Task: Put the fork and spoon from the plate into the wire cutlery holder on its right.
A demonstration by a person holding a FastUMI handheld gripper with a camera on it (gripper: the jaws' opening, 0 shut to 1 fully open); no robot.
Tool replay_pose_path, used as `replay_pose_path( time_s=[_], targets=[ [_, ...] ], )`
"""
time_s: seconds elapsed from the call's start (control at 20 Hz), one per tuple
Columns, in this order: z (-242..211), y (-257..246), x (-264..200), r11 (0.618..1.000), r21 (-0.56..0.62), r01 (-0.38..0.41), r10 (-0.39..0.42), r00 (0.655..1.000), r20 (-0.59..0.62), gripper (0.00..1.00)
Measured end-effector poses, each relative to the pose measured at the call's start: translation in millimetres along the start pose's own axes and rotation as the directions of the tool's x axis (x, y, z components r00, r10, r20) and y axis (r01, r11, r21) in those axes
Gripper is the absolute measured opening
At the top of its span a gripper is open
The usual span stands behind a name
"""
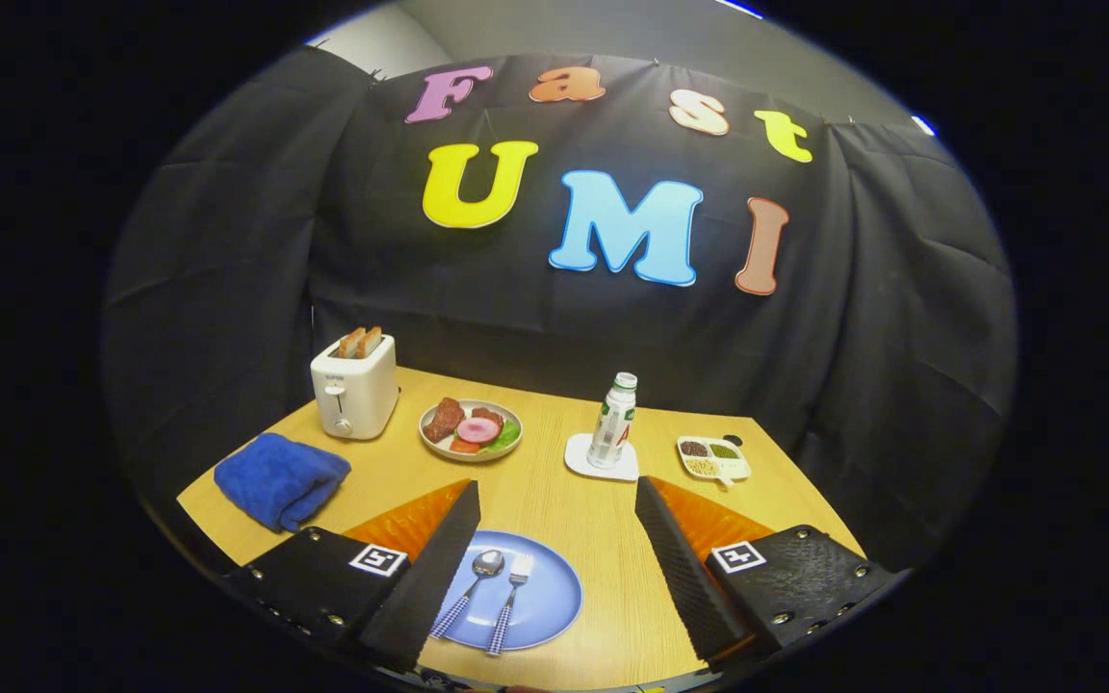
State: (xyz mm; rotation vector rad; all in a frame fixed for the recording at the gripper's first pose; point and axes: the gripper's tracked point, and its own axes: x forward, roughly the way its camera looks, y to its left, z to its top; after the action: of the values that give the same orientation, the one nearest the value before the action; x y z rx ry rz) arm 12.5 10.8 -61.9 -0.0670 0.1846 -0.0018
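Black cloth hangs in soft folds behind a light wooden table [554, 500] with fine grain lines. Over the near edge of the table, the gripper [554, 568] is wide open and holds nothing. Its two fingers [429, 568] are flat black wedges with bumpy, ridged inner faces and orange sides. Between them, nearer the left finger, lies a round, smooth blue plate [550, 602]. On the plate rest a shiny metal spoon [470, 589] and, just right of it, a shiny metal fork [510, 602]. They lie side by side, and both have blue and white checked handles pointing near. Left of the left finger sits a soft, fuzzy blue towel [280, 479], folded into a lump. Farther off stands a boxy white toaster [354, 387] with two brown slices of toast sticking up. Right of it is a round dish of food [471, 429], then a tall bottle [612, 422] on a white square coaster [601, 460], then a small white tray [714, 458] with seeds in little parts.
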Motion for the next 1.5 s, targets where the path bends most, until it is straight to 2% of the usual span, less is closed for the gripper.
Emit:
replay_pose_path(
  time_s=[0.35,0.5,0.6,0.95,1.0,1.25,1.4,1.5],
  targets=[
    [-50,11,19,0.998,0.050,-0.028,0.037,0.980,-0.197,0.99],
    [-83,21,25,0.997,0.036,-0.073,0.081,0.945,-0.318,0.97],
    [-97,23,28,0.995,0.054,-0.085,0.099,0.924,-0.369,0.91],
    [-146,33,38,0.995,0.035,-0.098,0.102,0.859,-0.501,0.91],
    [-154,36,39,0.993,0.039,-0.108,0.112,0.846,-0.522,0.78],
    [-189,49,44,0.990,0.068,-0.126,0.141,0.778,-0.613,0.76],
    [-199,52,45,0.988,0.079,-0.129,0.149,0.735,-0.661,0.49],
    [-203,55,46,0.987,0.084,-0.139,0.159,0.717,-0.678,0.49]
  ],
)
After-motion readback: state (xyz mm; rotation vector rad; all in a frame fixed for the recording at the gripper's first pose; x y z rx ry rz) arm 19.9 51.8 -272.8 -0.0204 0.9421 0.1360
